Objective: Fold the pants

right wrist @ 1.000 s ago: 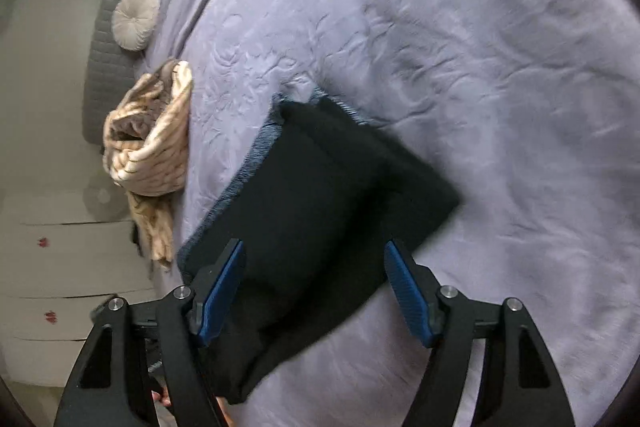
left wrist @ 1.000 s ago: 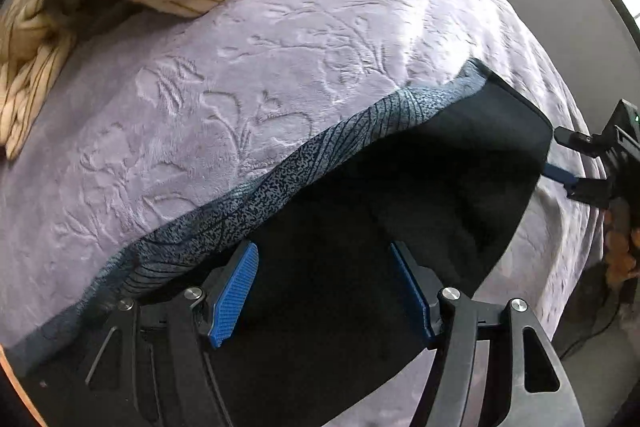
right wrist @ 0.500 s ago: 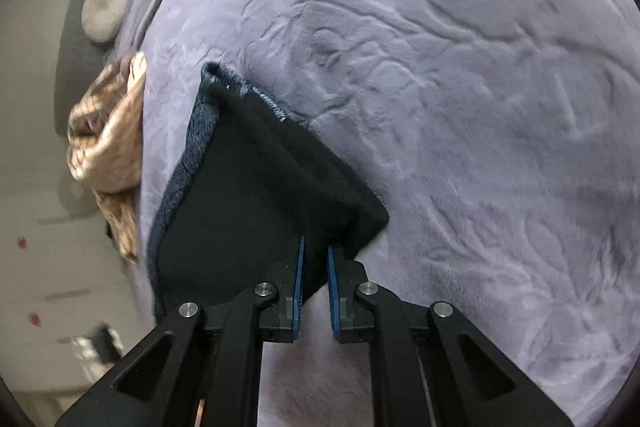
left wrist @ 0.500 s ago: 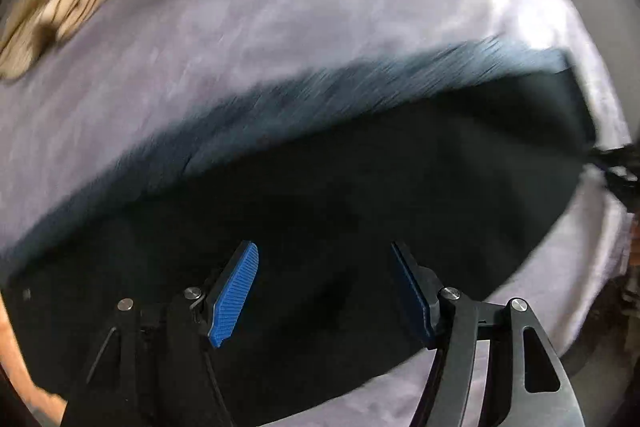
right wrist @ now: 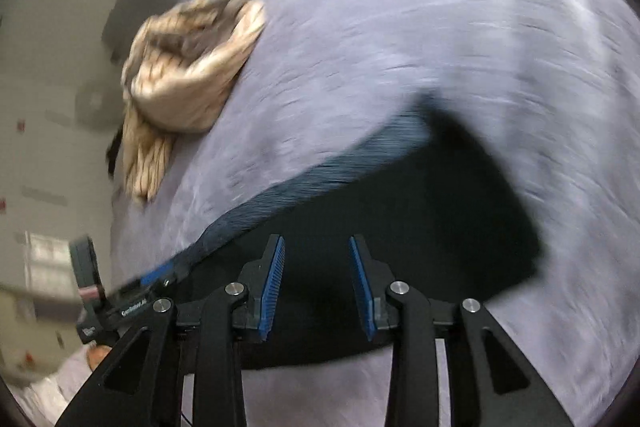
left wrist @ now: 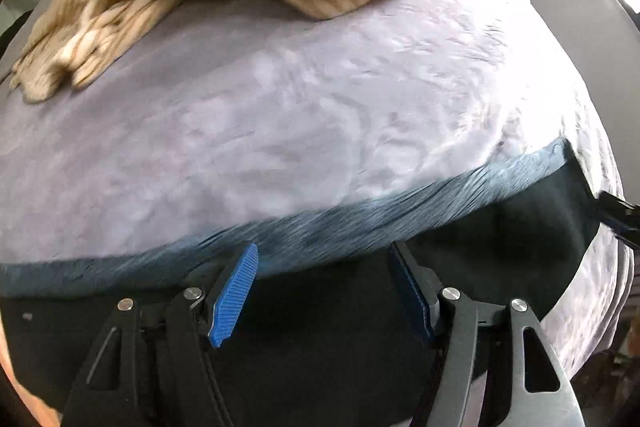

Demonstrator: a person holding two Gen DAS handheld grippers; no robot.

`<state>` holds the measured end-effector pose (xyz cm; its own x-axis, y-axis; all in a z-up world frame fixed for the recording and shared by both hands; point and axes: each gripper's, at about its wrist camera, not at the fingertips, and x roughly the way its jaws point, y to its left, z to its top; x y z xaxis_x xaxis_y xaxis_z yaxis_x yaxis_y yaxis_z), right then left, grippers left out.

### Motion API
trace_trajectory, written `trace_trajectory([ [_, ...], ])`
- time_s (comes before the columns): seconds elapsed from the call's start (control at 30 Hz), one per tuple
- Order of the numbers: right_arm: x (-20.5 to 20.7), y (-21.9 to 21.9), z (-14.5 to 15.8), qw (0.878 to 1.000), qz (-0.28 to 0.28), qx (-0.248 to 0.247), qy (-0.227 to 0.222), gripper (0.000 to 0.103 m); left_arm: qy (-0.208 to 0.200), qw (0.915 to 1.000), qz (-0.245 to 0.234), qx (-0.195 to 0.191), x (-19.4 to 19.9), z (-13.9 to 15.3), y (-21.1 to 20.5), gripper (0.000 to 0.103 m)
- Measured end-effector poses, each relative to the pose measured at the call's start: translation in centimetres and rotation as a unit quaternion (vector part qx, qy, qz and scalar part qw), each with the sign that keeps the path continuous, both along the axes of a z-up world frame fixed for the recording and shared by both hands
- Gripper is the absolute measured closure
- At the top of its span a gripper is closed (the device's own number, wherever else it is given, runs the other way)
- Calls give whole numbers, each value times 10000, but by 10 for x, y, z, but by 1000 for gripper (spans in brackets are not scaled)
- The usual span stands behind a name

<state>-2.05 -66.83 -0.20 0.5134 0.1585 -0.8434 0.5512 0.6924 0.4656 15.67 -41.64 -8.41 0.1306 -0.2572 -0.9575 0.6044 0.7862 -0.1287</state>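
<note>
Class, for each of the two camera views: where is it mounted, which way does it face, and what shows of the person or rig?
Left wrist: on the left gripper, facing down at dark pants on a purple blanket.
Right wrist: on the right gripper, facing down; its fingers are opening over the pants.
Shared: pants, blanket, striped cloth.

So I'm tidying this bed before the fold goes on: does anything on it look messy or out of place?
Yes. A crumpled beige striped garment lies bunched at the far edge of the lilac bedspread, partly trailing off it. The dark pants lie flat, though blur hides fine creases.
</note>
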Motion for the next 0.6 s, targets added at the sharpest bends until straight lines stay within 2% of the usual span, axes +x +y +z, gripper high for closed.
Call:
trace_trajectory([
  [0.07,27,17,-15,9993,365,113,26,65,-74,9999,-86,41,-4,-10,-21,35],
  [0.13,45,30,-38,9980,548,87,298,66,-111,9994,-144,292,-3,-27,-30,35],
  [0.17,52,32,-49,9972,514,-73,544,72,-116,9992,-161,349,-4,-34,-31,34],
  [0.2,51,29,-58,9967,384,-209,685,76,-109,9995,-164,266,-4,-36,-27,34],
  [0.23,44,21,-60,9973,144,-265,672,87,-109,9995,-173,242,-3,-35,-24,34],
  [0.3,21,3,-56,9960,-442,-368,678,89,-180,9991,-198,343,-7,-27,-2,34],
  [0.33,5,-8,-49,9929,-770,-533,738,84,-217,9988,-186,396,-5,-22,11,34],
  [0.4,-16,-21,-37,9909,-975,-572,733,82,-208,9989,-73,410,5,-16,41,34],
  [0.47,-32,-19,-27,9942,-954,-157,481,69,-202,9989,161,396,12,-6,80,34],
  [0.53,-38,-1,-20,9966,-774,209,187,63,-244,9977,371,515,16,-1,113,34],
  [0.6,-39,37,-20,9964,-403,732,-153,58,-278,9957,595,654,18,3,145,34],
])
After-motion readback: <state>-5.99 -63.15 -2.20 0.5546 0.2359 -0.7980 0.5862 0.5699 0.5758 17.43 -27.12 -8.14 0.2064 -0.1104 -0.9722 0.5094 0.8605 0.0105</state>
